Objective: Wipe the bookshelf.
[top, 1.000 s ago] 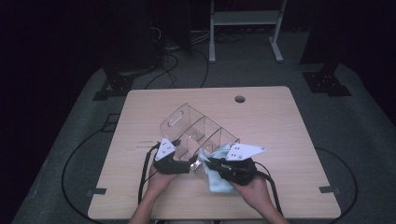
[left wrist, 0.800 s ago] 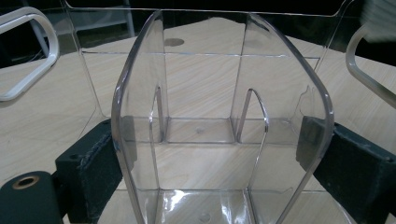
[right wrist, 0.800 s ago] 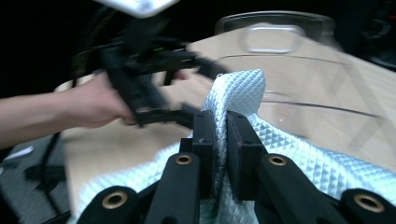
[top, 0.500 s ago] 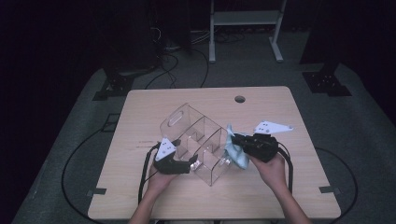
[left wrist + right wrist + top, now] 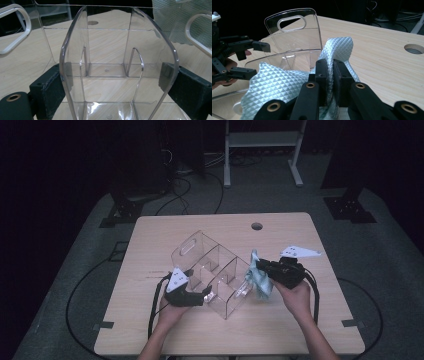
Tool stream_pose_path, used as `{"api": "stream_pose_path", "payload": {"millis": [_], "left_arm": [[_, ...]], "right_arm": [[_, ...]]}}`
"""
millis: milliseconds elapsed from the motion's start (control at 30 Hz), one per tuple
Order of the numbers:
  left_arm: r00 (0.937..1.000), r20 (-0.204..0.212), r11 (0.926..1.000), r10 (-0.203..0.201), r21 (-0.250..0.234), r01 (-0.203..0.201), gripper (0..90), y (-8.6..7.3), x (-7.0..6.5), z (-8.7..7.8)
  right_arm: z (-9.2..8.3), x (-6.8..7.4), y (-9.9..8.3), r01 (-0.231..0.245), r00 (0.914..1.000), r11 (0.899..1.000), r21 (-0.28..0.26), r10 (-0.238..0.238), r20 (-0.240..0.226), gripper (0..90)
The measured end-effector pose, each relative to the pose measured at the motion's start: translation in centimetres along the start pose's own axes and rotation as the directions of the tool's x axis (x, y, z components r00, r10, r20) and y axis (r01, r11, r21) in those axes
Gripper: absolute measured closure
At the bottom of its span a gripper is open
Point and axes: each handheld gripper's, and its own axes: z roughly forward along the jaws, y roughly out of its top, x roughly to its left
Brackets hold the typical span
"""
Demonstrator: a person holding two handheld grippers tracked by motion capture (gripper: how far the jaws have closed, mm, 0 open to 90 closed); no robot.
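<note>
Holding the clear organizer by its near end wall with my left gripper, I keep it steady in the middle of the tabletop; in the left gripper view my jaws stand wide, with one pad pressing on each side of this curved wall. My right gripper has its jaws almost closed, and they pinch a fold of the pale blue cloth. The cloth hangs just beside the organizer's right end, the end nearer the right edge of the tabletop. The organizer's long axis runs diagonally, from the far-left handle to the near-right one. From my right jaws its wall lies to the left, so I judge that the right hand is the one to wipe this end.
</note>
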Motion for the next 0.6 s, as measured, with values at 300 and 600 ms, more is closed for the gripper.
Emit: {"api": "stream_pose_path", "payload": {"millis": [300,600], "left_arm": [[1.0,0.001,1.0,-0.003,-0.003,0.003,7.9,0.0,0.1,-0.1],[1.0,-0.003,1.0,-0.001,-0.002,0.001,8.0,0.0,0.1,-0.1]], "right_arm": [[-0.2,0.9,0.0,0.014,0.9996,1.0,-0.014,-0.014,-0.025,82.9],[-0.5,5.7,-0.6,0.117,0.9862,0.993,-0.032,-0.12,-0.114,82.9]]}}
